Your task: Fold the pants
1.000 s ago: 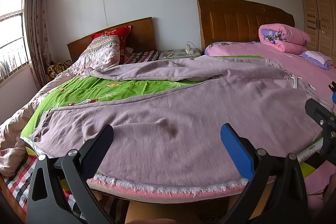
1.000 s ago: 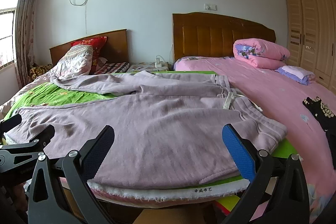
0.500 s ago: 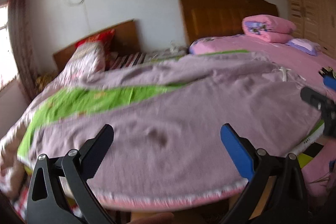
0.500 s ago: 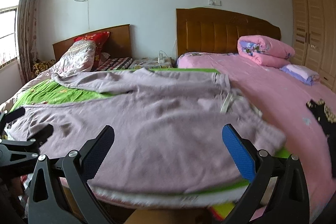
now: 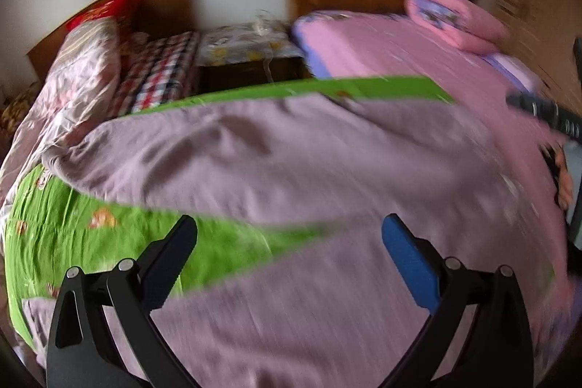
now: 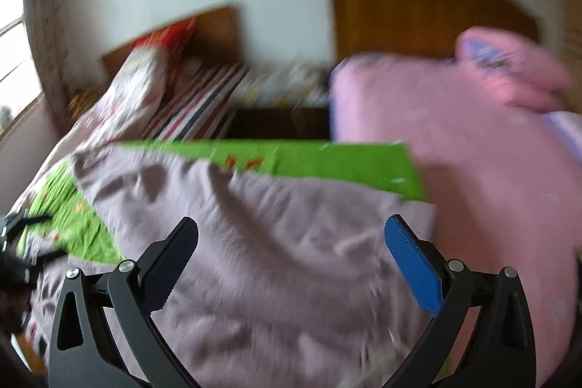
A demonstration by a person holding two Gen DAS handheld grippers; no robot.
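Mauve sweatpants (image 5: 291,170) lie spread flat on a green mat (image 5: 72,228), both legs running to the left and the waist to the right. My left gripper (image 5: 289,242) hovers open above the gap between the two legs, nothing between its fingers. In the right wrist view the pants (image 6: 272,260) fill the lower frame, and my right gripper (image 6: 291,246) hangs open over the waist end near the drawstring. Both views are blurred by motion. The right gripper's black body (image 5: 545,111) shows at the left view's right edge.
The green mat (image 6: 327,159) bridges two beds. A pink bed (image 5: 418,53) with a rolled pink quilt (image 5: 454,17) is at the right; a patterned bed with pillows (image 5: 91,60) lies left. A dark nightstand (image 5: 251,71) stands between the wooden headboards.
Both grippers have risen and moved forward over the pants, tilting down toward the bed. The near edge of the mat has dropped out of view. Both stay open.
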